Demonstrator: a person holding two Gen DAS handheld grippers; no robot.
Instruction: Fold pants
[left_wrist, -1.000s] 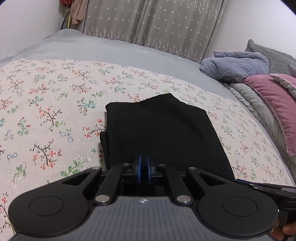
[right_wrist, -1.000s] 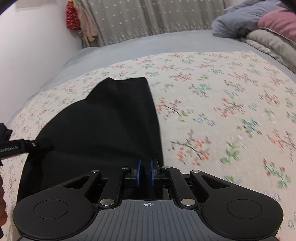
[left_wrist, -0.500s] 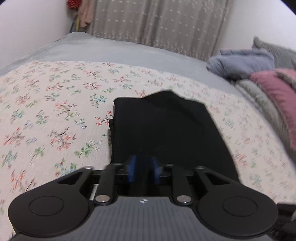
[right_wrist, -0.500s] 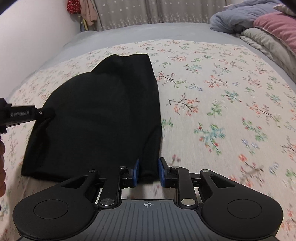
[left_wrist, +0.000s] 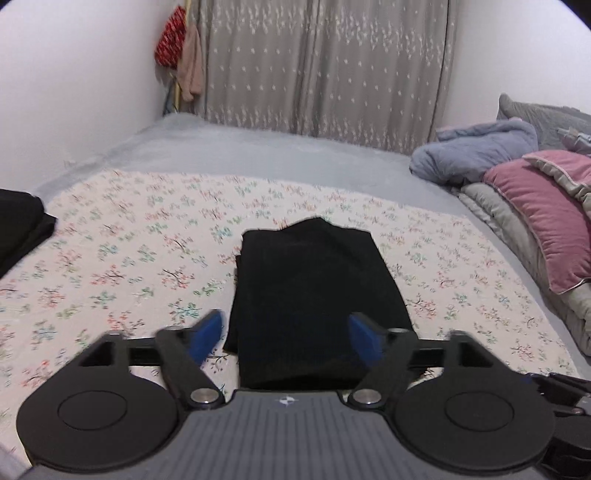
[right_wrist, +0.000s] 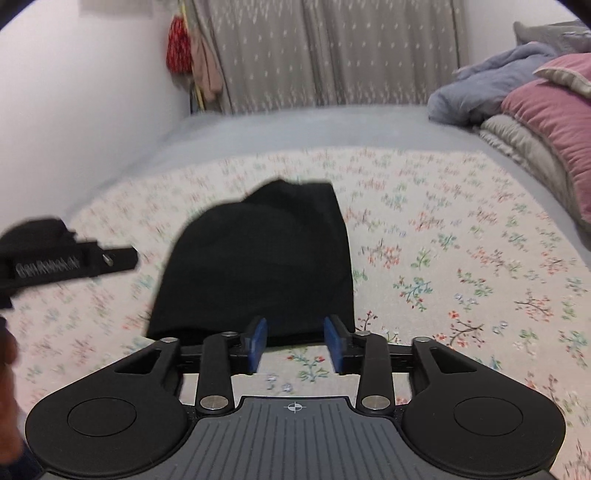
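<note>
The black pants (left_wrist: 314, 291) lie folded into a compact rectangle on the floral bedsheet (left_wrist: 122, 258); they also show in the right wrist view (right_wrist: 266, 266). My left gripper (left_wrist: 286, 332) is open wide and empty, raised just above the near edge of the pants. My right gripper (right_wrist: 294, 338) is open and empty, just short of the pants' near right edge. The left gripper shows as a blurred black body in the right wrist view (right_wrist: 66, 258), to the left of the pants.
Another dark folded garment (left_wrist: 22, 225) lies at the far left of the bed. Pink and grey pillows (left_wrist: 543, 218) and a blue blanket (left_wrist: 476, 155) are piled on the right. A curtain (left_wrist: 325, 62) and a white wall stand behind the bed.
Both grippers have opened, let go of the pants' near edge and pulled back and up. The pants now lie flat and folded on the sheet.
</note>
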